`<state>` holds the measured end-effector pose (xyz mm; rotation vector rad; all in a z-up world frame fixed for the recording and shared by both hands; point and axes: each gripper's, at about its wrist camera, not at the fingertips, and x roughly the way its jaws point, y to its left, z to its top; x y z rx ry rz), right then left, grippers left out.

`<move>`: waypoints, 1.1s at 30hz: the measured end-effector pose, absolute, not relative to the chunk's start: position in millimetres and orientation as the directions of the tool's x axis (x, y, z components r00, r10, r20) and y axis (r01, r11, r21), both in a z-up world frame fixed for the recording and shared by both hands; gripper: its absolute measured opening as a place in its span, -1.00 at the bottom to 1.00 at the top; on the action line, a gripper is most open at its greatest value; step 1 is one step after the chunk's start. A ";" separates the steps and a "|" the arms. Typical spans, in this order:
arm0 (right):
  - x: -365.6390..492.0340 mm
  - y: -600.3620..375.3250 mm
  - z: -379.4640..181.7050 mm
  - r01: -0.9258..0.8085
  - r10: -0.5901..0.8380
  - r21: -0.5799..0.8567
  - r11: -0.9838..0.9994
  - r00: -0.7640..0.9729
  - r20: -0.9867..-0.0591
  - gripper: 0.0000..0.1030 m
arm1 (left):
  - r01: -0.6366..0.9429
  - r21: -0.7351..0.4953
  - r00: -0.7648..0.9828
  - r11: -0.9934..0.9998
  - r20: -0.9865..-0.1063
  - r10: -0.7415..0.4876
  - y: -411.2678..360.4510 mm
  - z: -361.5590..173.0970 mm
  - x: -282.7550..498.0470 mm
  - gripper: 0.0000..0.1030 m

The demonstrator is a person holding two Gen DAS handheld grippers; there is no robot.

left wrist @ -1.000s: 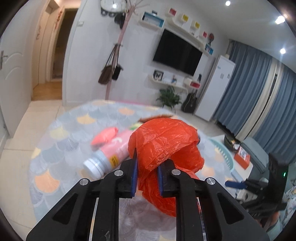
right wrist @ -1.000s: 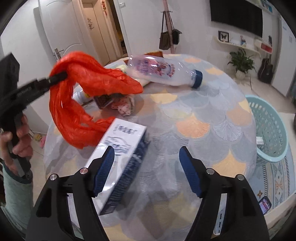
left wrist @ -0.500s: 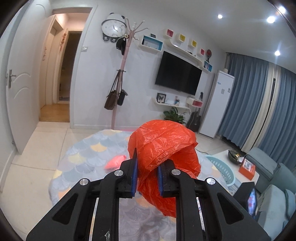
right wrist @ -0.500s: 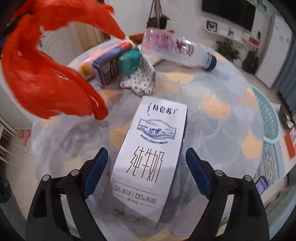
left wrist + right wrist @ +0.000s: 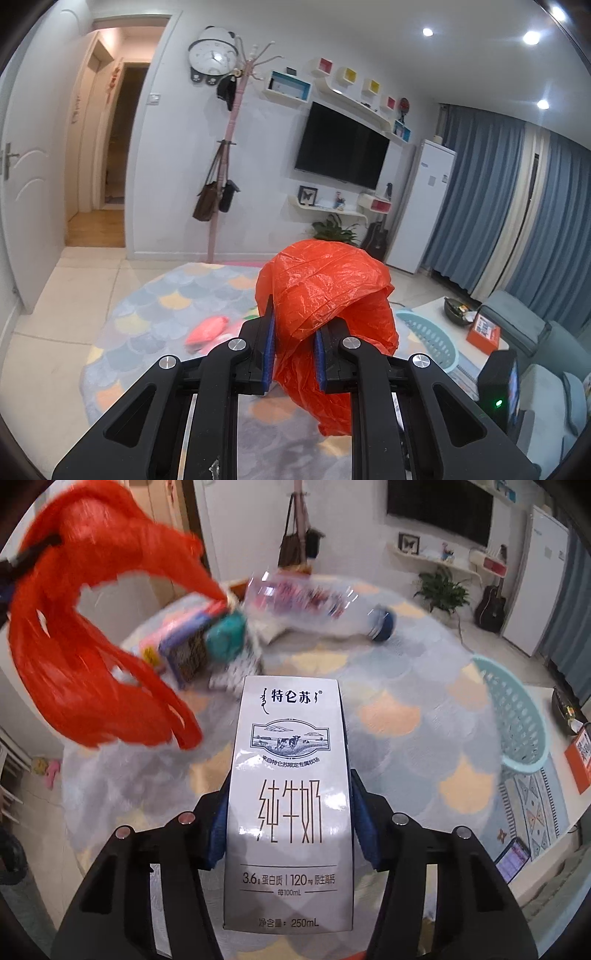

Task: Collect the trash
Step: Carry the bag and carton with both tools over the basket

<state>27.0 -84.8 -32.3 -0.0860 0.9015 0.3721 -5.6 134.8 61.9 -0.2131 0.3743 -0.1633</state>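
Your left gripper (image 5: pixel 291 354) is clamped on a gathered fold of the orange trash bag (image 5: pixel 328 295) and has lifted since a second ago: its camera now looks across the room rather than down at the litter. The bag hangs off the tabletop (image 5: pixel 406 716), its handles and loose edge dangling, and from either view you cannot tell whether anything is in it yet; the mouth does not look spread open.

Behind it, a blurred heap of trash waits on the tabletop: a pink bottle (image 5: pixel 207 328), a small dark carton (image 5: pixel 184 653), a teal wad (image 5: pixel 225 635) and a clear plastic bottle (image 5: pixel 314 602) lying on its side.

Your right gripper (image 5: pixel 288 819), which stood wide open half a second ago, has now closed on the milk carton (image 5: pixel 290 786), gripping its long sides. That makes the carton probably the next piece for the bag, once the mouth is opened toward it.

Farthest right, the light-blue basket (image 5: pixel 517 709) sits beyond the tabletop edge; its contents are not clear.
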 end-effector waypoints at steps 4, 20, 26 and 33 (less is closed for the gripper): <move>32.3 -112.7 -10.2 -0.305 0.264 0.078 0.949 0.635 -0.726 0.03 | 0.154 -0.237 0.912 0.959 -0.338 -0.230 116.1 67.2 8.2 -0.70; 115.5 -280.7 25.6 0.037 0.057 0.133 0.990 0.766 -0.640 0.03 | 0.341 -0.245 0.848 0.908 -0.337 -0.409 -30.5 90.1 124.2 -0.70; 151.9 -329.2 11.1 0.127 0.015 0.170 0.977 0.760 -0.650 0.03 | 0.353 -0.237 0.822 0.905 -0.383 -0.422 -91.1 74.0 170.3 -0.70; 181.6 -364.2 -19.6 0.201 -0.027 0.184 0.962 0.742 -0.670 0.03 | 0.356 -0.206 0.784 0.912 -0.465 -0.411 -149.6 40.0 213.0 -0.70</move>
